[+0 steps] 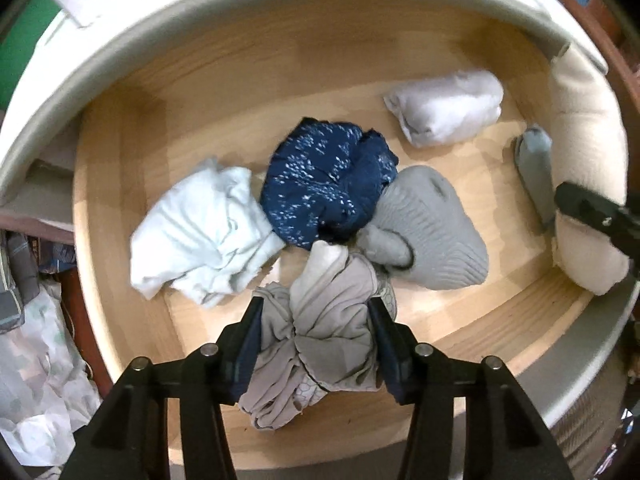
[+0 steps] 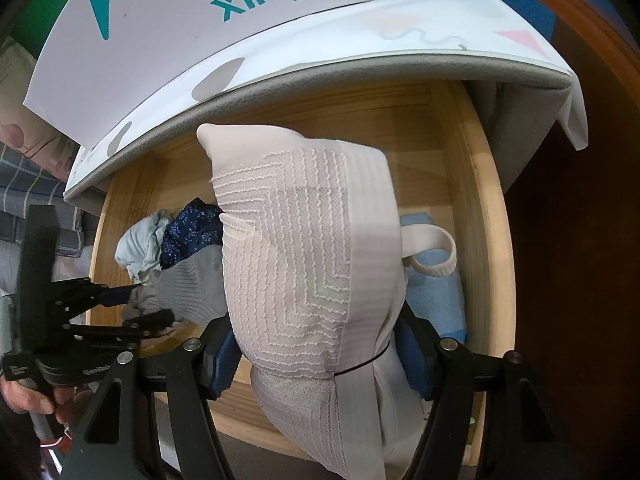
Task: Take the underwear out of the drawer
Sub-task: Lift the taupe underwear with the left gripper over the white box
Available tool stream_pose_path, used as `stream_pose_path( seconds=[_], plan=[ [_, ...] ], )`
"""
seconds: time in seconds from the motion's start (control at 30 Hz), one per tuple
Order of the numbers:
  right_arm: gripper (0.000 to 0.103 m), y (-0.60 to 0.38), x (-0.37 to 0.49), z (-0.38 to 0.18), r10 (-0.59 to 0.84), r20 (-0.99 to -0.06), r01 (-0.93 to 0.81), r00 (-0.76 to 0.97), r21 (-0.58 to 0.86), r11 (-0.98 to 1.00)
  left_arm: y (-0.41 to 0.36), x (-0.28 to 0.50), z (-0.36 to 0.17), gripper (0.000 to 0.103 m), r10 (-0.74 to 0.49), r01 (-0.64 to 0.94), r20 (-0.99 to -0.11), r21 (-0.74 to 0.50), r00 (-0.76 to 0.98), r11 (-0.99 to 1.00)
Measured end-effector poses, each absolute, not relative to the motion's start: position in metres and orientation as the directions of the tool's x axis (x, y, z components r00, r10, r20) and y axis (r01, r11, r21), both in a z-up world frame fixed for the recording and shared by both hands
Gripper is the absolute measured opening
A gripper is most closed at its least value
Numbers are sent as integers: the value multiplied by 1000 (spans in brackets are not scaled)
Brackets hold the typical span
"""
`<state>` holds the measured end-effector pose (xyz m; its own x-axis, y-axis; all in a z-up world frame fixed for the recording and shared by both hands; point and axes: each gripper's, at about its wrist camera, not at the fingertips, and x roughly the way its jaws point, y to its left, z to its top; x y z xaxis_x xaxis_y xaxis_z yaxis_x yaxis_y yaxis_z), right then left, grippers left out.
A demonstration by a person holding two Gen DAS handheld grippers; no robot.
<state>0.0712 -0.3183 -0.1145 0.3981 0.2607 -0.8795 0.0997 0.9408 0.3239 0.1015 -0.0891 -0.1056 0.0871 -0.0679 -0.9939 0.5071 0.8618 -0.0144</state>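
Underwear lies loose inside the open wooden drawer [image 1: 192, 92], and I use that drawer as my landmark. My left gripper [image 1: 316, 344] points straight down into it, its jaws closed partway onto a crumpled beige-grey undergarment [image 1: 320, 320] near the drawer's front edge; the blue pads press the bunched cloth on both sides. Just beyond that piece, toward the drawer's middle, sit a pale blue-white garment [image 1: 200, 232], a navy speckled garment [image 1: 324, 184] and a ribbed grey garment [image 1: 432, 228], all touching one another. A folded white piece [image 1: 448, 108] lies apart, nearer the drawer's back. My right gripper [image 2: 316, 356] hangs over the drawer's right side, jaws partly closed and clamped on a cream knitted undergarment [image 2: 304, 248] with a raised zigzag texture, a thin dark band cinching it at the grip. Below it in the drawer rests a light blue cloth [image 2: 436, 296]. Above the drawer's back, on the cabinet top, is a white shoe box [image 2: 200, 24].
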Motion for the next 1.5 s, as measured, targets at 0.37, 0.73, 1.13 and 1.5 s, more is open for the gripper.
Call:
stream_pose_path(
  seconds=[0.37, 0.73, 1.13, 1.5],
  plan=[
    [64, -316, 72, -114, 251, -882, 100, 399, 314, 944, -51, 92, -41, 52, -174, 451, -967, -74, 186, 890],
    [64, -307, 73, -114, 220, -891, 102, 397, 281, 954, -12, 82, 66, 52, -268, 431, -903, -106, 336, 896],
    [64, -300, 75, -116, 205, -895, 106, 395, 266, 958, 6, 111, 220, 52, -314, 373, -737, -91, 599, 924],
    [64, -300, 75, -117, 209, -893, 113, 399, 274, 955, -36, 196, 238, 52, -284, 305, -716, -104, 637, 947]
  ],
)
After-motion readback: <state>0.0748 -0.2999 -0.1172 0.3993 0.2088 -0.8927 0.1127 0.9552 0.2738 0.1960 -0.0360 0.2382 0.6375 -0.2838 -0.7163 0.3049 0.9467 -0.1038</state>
